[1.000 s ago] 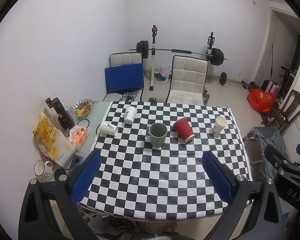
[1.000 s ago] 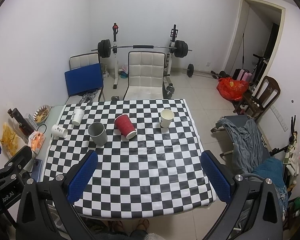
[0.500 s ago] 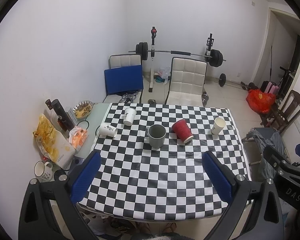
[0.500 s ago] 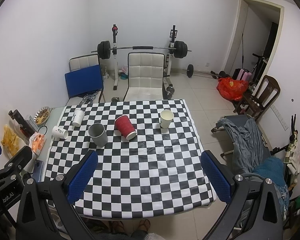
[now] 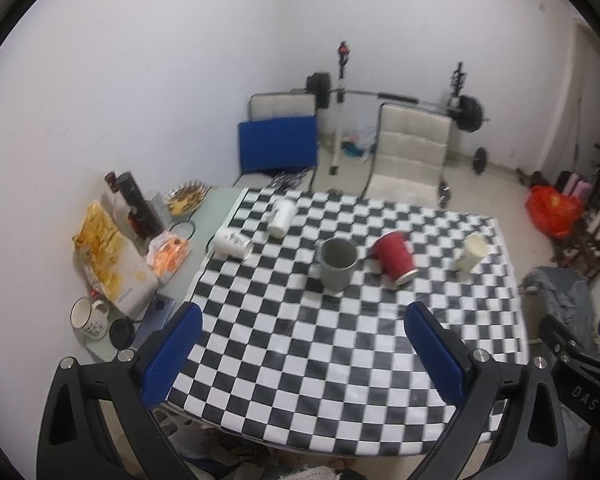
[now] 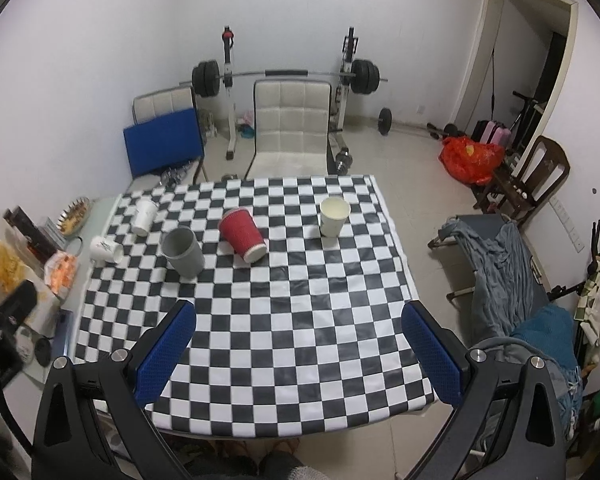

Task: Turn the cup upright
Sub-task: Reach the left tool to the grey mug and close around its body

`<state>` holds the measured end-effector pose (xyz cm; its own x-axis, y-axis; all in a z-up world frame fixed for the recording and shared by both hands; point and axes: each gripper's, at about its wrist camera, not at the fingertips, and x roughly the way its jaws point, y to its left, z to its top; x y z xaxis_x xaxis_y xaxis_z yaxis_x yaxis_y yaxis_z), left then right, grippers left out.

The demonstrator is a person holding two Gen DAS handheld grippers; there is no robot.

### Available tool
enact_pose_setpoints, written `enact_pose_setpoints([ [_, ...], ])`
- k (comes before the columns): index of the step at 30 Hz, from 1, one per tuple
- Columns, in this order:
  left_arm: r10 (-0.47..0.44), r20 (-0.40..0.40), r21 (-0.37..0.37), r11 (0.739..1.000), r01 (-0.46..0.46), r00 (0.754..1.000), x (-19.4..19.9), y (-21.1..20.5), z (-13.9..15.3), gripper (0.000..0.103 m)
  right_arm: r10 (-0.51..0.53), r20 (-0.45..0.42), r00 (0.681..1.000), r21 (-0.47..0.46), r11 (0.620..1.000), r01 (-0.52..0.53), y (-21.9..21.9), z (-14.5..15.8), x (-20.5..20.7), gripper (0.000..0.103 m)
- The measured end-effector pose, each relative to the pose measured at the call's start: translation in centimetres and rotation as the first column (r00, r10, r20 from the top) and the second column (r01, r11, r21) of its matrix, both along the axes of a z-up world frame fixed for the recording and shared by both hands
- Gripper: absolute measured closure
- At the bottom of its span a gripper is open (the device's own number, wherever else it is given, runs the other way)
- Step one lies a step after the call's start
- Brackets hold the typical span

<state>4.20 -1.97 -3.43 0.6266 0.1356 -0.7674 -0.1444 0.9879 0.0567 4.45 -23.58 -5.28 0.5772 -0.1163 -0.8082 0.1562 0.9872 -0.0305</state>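
A red paper cup (image 5: pixel 394 257) (image 6: pixel 243 235) lies on its side near the middle of the checkered table (image 5: pixel 340 340) (image 6: pixel 280 320). Two white paper cups (image 5: pixel 233 242) (image 5: pixel 282 216) lie on their sides at the far left. A grey mug (image 5: pixel 337 264) (image 6: pixel 183 251) and a cream paper cup (image 5: pixel 471 252) (image 6: pixel 333 216) stand upright. My left gripper (image 5: pixel 304 346) and right gripper (image 6: pixel 300 344) are both open and empty, held high above the near half of the table.
Snack bags (image 5: pixel 108 256), a bottle (image 5: pixel 138 208), a bowl (image 5: pixel 186 198) and a white mug (image 5: pixel 86 317) sit on the side shelf at the left. Chairs (image 6: pixel 290 128) and a barbell rack (image 6: pixel 284 76) stand behind the table.
The left gripper's view has swung so the table sits further right and closer. The right gripper's view is almost unchanged. No cup has moved.
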Motion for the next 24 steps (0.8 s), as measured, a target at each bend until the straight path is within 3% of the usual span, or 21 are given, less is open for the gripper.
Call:
enact_pose_setpoints([
  [11,0.103,-0.115,0.058,0.994,-0.096,0.988,2.5,1.3,-9.6,0.0,0.077,-0.141,0.987,0.06,0.996,-0.07,0.1,-13.4,6.5,0.0],
  [24,0.069,-0.193,0.054,0.997,-0.06,0.979,9.7,4.2,-18.2,0.0,0.116,-0.21,0.971,0.076,0.992,-0.102,4.8,-23.3,14.2,0.0],
])
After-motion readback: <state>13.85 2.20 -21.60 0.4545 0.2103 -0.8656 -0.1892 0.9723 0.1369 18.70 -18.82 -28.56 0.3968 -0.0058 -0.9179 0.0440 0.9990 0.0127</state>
